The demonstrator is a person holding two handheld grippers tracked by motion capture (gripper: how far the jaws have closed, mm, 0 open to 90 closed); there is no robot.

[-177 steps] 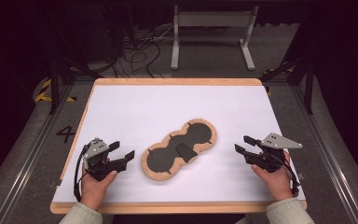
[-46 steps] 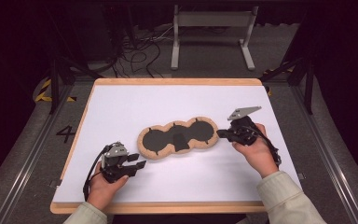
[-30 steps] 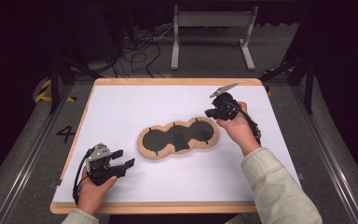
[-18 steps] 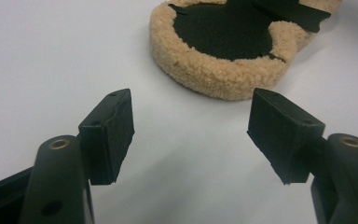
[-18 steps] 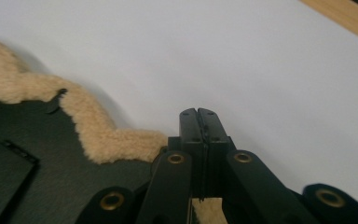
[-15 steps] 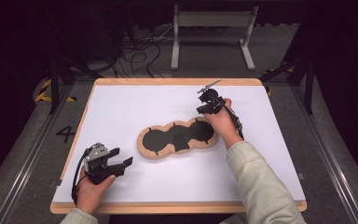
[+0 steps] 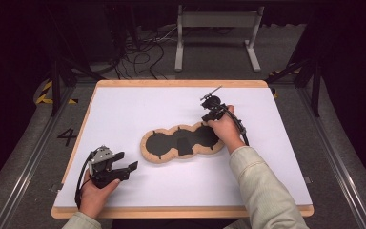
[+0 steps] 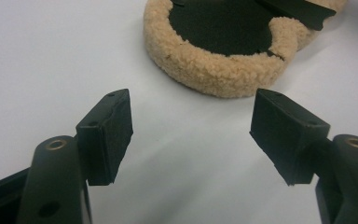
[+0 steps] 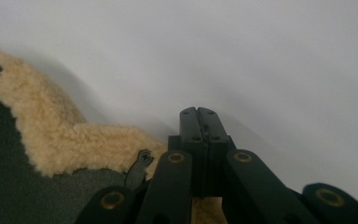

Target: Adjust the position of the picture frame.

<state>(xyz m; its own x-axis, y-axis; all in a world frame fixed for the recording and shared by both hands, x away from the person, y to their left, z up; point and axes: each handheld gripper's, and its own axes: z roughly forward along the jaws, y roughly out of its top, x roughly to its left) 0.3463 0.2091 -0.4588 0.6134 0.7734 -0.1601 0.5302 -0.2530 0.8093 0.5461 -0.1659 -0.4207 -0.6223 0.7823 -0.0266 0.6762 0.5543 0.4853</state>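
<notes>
You've got the fleece pad (image 7: 181,143) sitting mid-surface (image 7: 124,105) and your right tool (image 7: 213,110) pinched together at its far right edge, maybe on the trim, left tool (image 7: 119,168) spread apart near-left holding nothing, so most work's ahead.

Premises present as a lab or test bay set up for recording, not a home. A white board (image 7: 171,105) with a wooden rim serves as the work surface, standing on a grey floor with metal rails (image 7: 24,167). Loose cables (image 7: 138,57) run behind it near a metal stand (image 7: 217,33). Yellow-black hazard tape (image 7: 45,93) and a painted numeral 4 (image 7: 67,137) mark the floor. Surroundings are dark.
</notes>
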